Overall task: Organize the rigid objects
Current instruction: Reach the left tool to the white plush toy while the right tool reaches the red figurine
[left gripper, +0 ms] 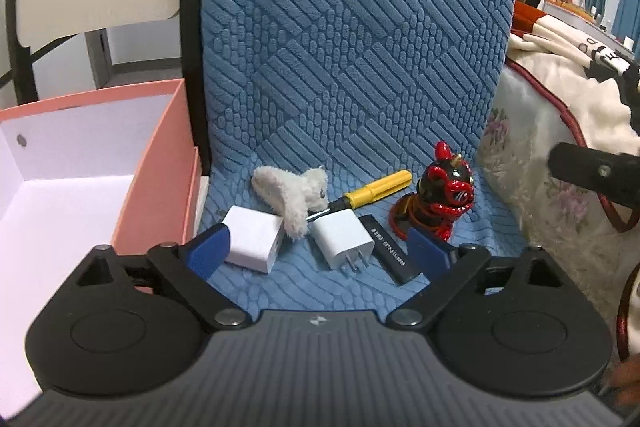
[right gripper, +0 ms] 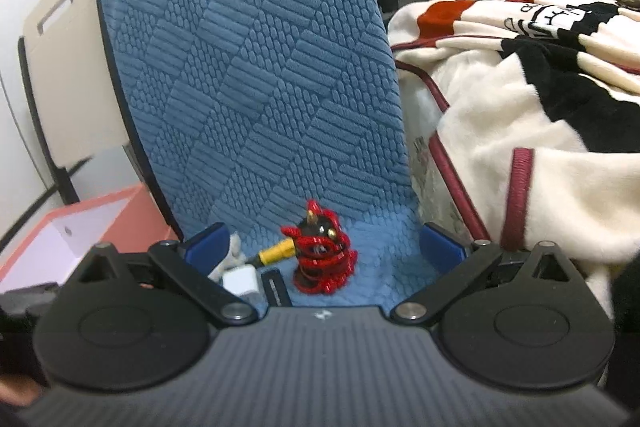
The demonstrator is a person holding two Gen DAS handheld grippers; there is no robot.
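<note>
Two grippers are hovering over a chair seat covered in blue textured fabric (left gripper: 360, 67), and both are standing with their jaws spread wide and nothing between the pads. Below the left gripper (left gripper: 318, 249) a small row of things is lying on the seat: a white cube charger (left gripper: 254, 241) is sitting just beside the left blue pad, a white plug adapter (left gripper: 343, 237) with its prongs pointing toward the camera is lying in the middle, and a black stick with printed lettering (left gripper: 390, 253) is lying just beside it. Behind them a fluffy white toy (left gripper: 294, 197) is resting across the metal end of a yellow-handled screwdriver (left gripper: 378, 189), and a red and black figurine (left gripper: 444, 189) is standing upright to the right. An open pink box (left gripper: 160, 163) is sitting left of the seat. Ahead of the right gripper (right gripper: 322, 247) the figurine is standing upright, well apart from both pads.
</note>
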